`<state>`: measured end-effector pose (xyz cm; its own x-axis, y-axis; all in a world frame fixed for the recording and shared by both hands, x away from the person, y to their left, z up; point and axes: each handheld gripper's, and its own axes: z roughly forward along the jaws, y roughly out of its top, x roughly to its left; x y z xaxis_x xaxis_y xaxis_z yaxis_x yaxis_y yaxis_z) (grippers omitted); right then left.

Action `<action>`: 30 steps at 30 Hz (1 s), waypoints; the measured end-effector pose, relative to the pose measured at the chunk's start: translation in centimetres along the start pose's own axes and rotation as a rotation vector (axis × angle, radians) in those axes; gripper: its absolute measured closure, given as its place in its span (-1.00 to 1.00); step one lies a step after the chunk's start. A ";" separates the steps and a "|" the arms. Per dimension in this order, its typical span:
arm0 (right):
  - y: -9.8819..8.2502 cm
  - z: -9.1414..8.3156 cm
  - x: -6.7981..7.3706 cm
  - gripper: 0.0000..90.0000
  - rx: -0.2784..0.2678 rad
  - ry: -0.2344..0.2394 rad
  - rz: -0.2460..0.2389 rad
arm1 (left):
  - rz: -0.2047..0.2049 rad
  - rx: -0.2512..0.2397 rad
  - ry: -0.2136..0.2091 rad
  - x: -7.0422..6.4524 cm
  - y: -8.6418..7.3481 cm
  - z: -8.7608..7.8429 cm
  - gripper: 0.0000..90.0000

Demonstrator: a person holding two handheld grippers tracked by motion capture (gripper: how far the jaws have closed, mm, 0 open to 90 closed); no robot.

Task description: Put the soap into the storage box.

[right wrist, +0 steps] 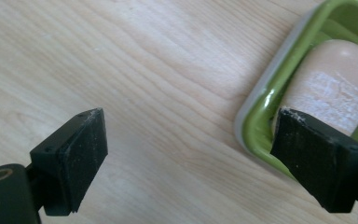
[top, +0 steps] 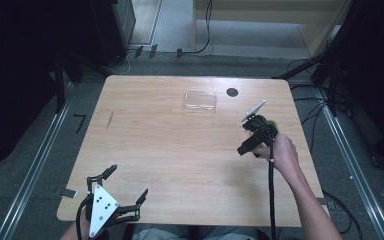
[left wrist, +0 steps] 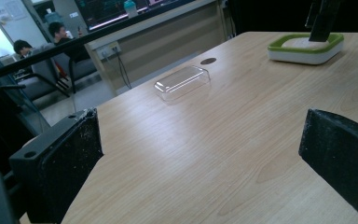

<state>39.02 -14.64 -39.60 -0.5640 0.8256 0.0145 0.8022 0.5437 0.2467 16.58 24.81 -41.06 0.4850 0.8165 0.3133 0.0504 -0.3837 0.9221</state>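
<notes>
A white soap dish with a green rim (left wrist: 305, 49) stands at the table's right side, and a pale bar of soap (right wrist: 328, 88) lies in it. My right gripper (top: 257, 137) hangs over the dish's edge, pointing down and open. In the right gripper view one jaw is over the green rim (right wrist: 261, 107) and the other over bare wood; nothing is between them (right wrist: 186, 149). A clear plastic lid (top: 200, 100) lies at the back middle of the table. My left gripper (top: 127, 182) rests near the front left edge, open and empty (left wrist: 200, 158).
A small dark round hole (top: 232, 92) sits in the tabletop (top: 180, 150) right of the clear lid (left wrist: 182, 81). Cables trail on the floor behind and to the right of the table. People sit far off beyond a partition.
</notes>
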 end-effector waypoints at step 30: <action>-4.0 2.7 9.1 -0.78 0.088 0.035 -0.272 | 0.003 0.008 0.010 0.0 -0.1 -0.2 -1.00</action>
<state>31.20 -8.87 -43.02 -0.7662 0.6425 -0.0068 0.6333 0.7569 0.1615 16.38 24.96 -41.07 0.4767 0.8196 0.3179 0.0560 -0.3891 0.9195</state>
